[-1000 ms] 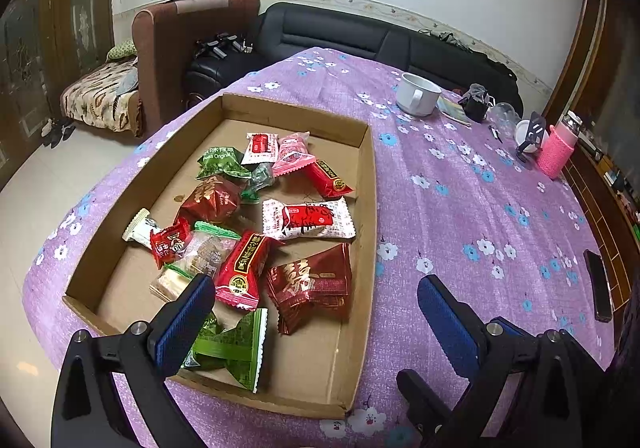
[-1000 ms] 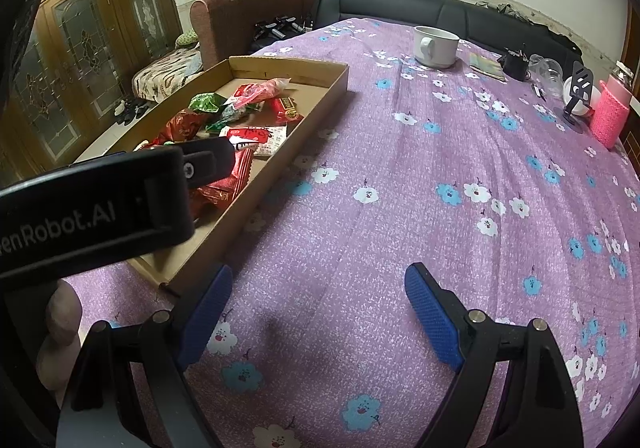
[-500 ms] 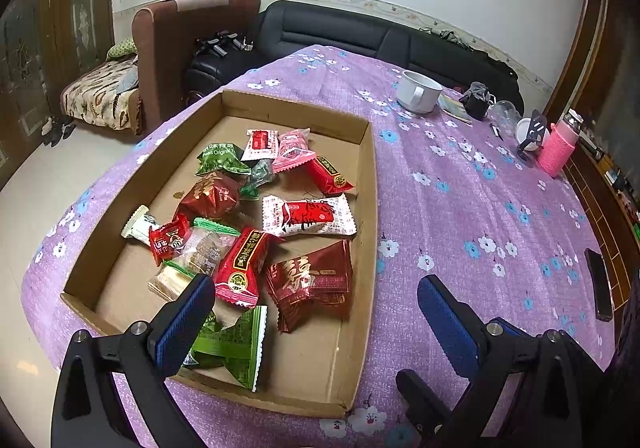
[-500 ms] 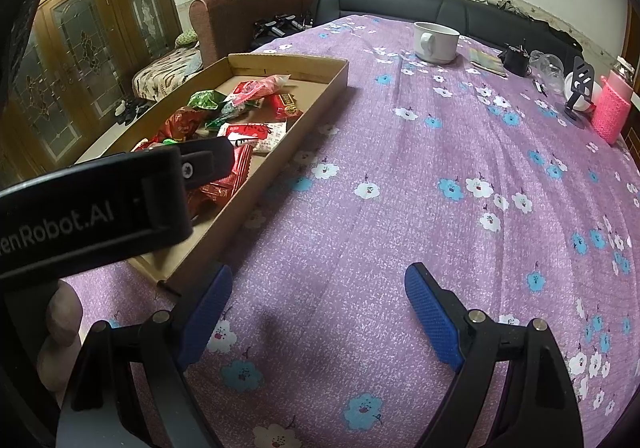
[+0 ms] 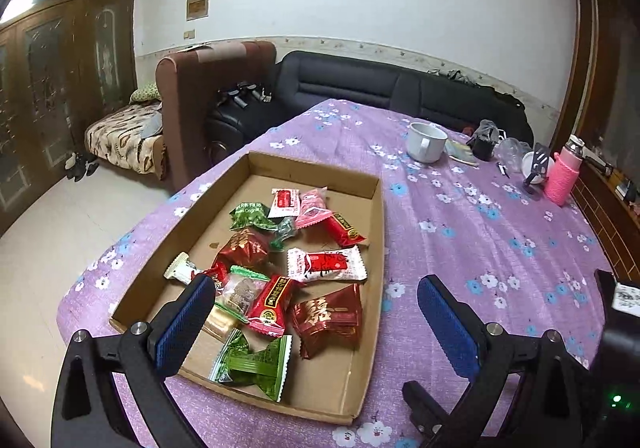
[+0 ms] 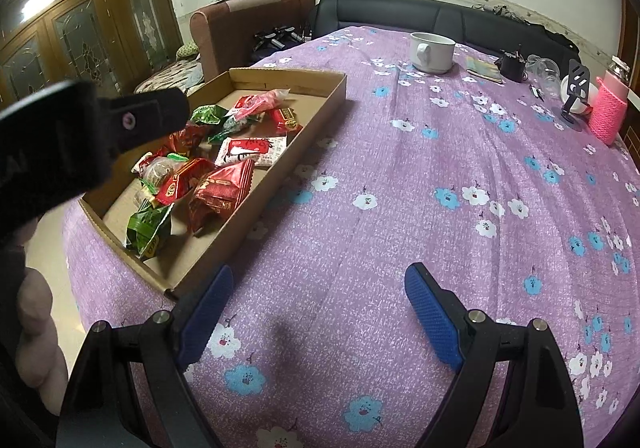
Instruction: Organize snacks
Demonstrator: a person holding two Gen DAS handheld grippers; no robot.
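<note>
A shallow cardboard tray (image 5: pixel 370 244) (image 6: pixel 316 112) lies on the purple flowered tablecloth (image 5: pixel 460 248) and holds several wrapped snacks: a dark red pack (image 5: pixel 328 322) (image 6: pixel 220 188), a white and red pack (image 5: pixel 326 264), a green pack (image 5: pixel 256 364) (image 6: pixel 148 226). My left gripper (image 5: pixel 316 300) hovers open above the tray's near end, nothing between its blue pads. My right gripper (image 6: pixel 320 288) is open over bare cloth to the right of the tray. The left gripper's black body (image 6: pixel 80 136) hides the tray's left side in the right wrist view.
A white mug (image 5: pixel 426 141) (image 6: pixel 432 52), a pink bottle (image 5: pixel 564 178) (image 6: pixel 610 108), a small black stand (image 6: pixel 576 88) and clutter stand at the table's far right. A black sofa (image 5: pixel 380 92) and brown armchair (image 5: pixel 200 96) lie behind. A hand (image 6: pixel 36 328) shows at left.
The left gripper rose and tilted upward, so the tray sits lower in its view and more wall shows. The right gripper stayed still. Both stayed open.
</note>
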